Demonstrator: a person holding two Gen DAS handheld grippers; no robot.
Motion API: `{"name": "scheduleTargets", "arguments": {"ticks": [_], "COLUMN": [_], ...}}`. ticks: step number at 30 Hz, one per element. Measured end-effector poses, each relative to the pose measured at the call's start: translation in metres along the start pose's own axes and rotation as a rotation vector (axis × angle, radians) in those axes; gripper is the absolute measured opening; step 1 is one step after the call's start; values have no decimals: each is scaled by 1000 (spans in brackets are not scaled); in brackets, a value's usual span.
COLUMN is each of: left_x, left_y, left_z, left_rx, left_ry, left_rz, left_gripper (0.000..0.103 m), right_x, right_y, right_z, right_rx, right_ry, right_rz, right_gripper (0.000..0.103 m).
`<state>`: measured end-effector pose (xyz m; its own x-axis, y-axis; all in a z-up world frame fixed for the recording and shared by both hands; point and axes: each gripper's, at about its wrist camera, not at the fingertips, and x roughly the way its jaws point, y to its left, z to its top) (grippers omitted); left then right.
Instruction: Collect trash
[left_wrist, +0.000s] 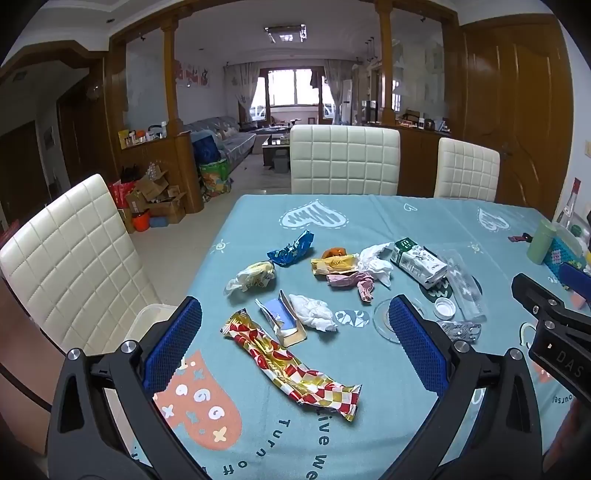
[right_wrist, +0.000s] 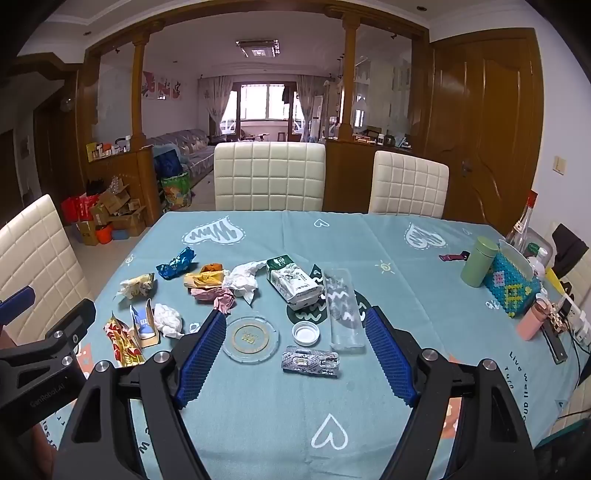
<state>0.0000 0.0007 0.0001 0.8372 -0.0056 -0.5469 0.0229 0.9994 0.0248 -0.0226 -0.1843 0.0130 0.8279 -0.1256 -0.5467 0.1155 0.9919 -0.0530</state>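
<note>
I held both sets of fingers apart and empty above the surface (left_wrist: 369, 369); the red-gold wrapper (left_wrist: 291, 365) lay at my left's twelve o'clock.

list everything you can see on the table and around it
wrappers: about five; red-gold, blue, yellow, pink, pale; left half
tissues: two, white, mid-table
small carton: one, blue-white, opened flat
milk carton: one, green-white, lying down
glass ashtray: one, clear
bottle cap: one, white
blister pack: one, silver
plastic tray: one, clear
green cup: one, right edge
chairs: three, cream
left gripper: open, empty
right gripper: open, empty
</note>
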Motion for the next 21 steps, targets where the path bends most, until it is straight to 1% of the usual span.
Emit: {"name": "scheduleTargets", "arguments": {"ticks": [6,8,21], "left_x": [-3,5,3], "left_y": [1,5,5], "left_z": [-2,-2,-7], "left_rx": [5,-1,-2], "left_ry": [-6,10,13], "left_rz": [1,5,2], "left_gripper": [100,100,100], "right_x": [1,0,1], "right_y": [1,1,-1], "right_z": [0,0,1], "right_rx": [-2,-3,-6], "right_ry": [0,0,4], "right_rz": [-2,-3,-4], "right_gripper": [76,76,76]}}
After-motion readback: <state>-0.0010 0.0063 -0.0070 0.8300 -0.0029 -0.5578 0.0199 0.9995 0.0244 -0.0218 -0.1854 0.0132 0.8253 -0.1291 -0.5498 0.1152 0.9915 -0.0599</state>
